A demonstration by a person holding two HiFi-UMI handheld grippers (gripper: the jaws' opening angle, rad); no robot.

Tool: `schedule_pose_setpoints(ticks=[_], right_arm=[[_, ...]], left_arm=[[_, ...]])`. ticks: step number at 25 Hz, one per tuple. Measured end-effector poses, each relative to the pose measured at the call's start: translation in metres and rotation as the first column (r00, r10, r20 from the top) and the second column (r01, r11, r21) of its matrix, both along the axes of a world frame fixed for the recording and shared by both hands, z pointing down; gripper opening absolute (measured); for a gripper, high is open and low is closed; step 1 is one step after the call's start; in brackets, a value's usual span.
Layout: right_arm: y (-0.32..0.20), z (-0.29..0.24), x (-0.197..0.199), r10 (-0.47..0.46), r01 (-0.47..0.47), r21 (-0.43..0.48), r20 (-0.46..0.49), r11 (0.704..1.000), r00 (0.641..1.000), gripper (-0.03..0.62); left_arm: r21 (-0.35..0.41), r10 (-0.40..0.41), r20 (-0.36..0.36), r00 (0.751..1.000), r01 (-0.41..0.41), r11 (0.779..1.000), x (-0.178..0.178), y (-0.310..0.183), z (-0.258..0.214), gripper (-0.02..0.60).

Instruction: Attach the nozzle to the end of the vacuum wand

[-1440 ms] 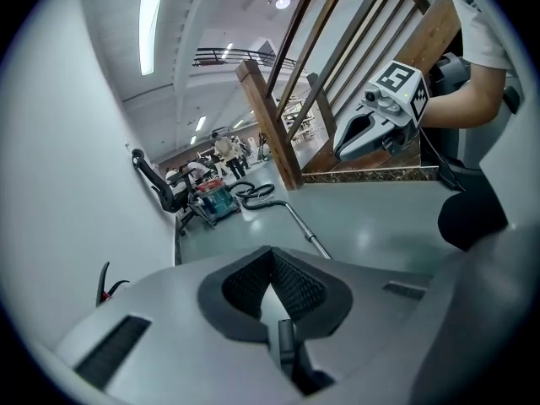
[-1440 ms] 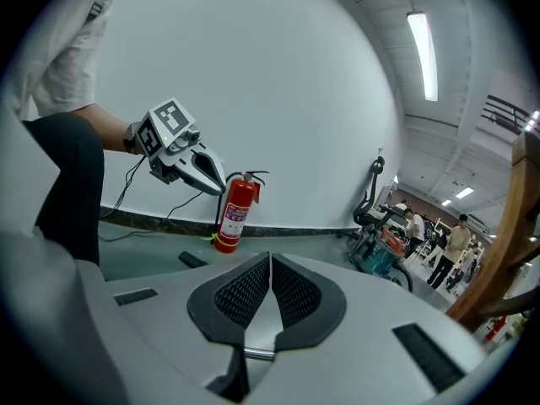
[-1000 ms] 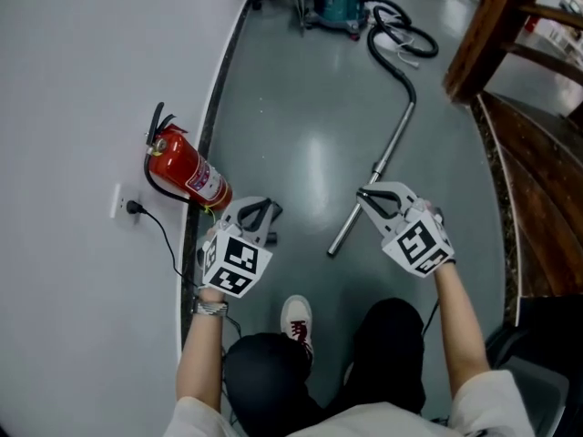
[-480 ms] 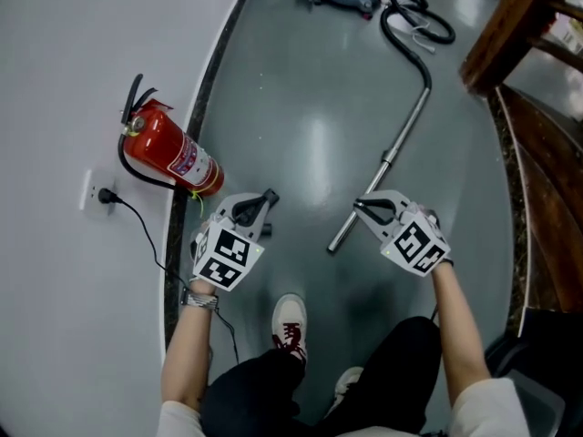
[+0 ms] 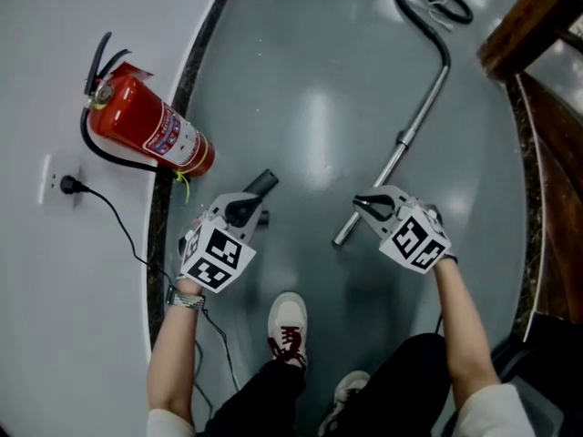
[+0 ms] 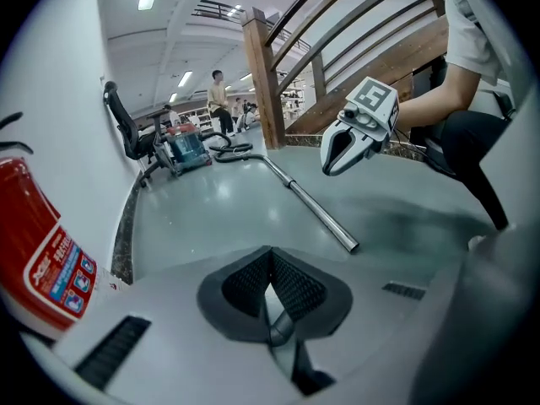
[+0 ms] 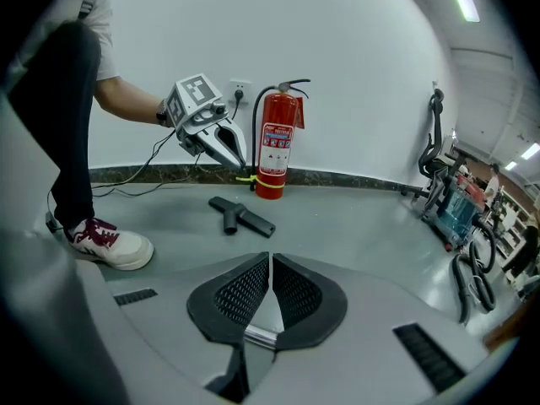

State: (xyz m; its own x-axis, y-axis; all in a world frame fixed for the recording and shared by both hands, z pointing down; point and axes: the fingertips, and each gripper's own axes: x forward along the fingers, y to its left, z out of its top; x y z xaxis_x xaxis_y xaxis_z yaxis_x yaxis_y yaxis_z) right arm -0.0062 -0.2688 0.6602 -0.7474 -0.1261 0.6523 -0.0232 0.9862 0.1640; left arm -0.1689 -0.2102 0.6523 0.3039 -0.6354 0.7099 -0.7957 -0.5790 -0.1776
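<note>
We hold both claws shut, nothing in them. We see nozzle (image 7: 249, 218) flat on floor (image 5: 310, 107), just under left claw (image 5: 248, 209), not touching, poking out past tip toward top of head view. Wand (image 5: 414, 121) slants from upper right down to middle. Its open end sits just beside right claw (image 5: 360, 204). Left claw is nearer nozzle, right claw nearer wand.

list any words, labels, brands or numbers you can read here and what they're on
No text is legible.
Label on the fire extinguisher: printed, but too small and blurred to read.
Cubes on the left tool and right tool: black-and-white marker squares, no letters.
Teal vacuum: too far off to show any brand.
</note>
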Motion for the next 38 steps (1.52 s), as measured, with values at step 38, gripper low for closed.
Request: schedule_pose_setpoints(ticks=[38], right_arm=[[0.015, 0.172, 0.039, -0.429, 0.471, -0.068, -0.542, 0.879, 0.723, 0.176]], left_arm=[[-0.406, 0.312, 0.048, 0.949, -0.267, 0.874, -0.007, 0.036, 0.151, 0.154]])
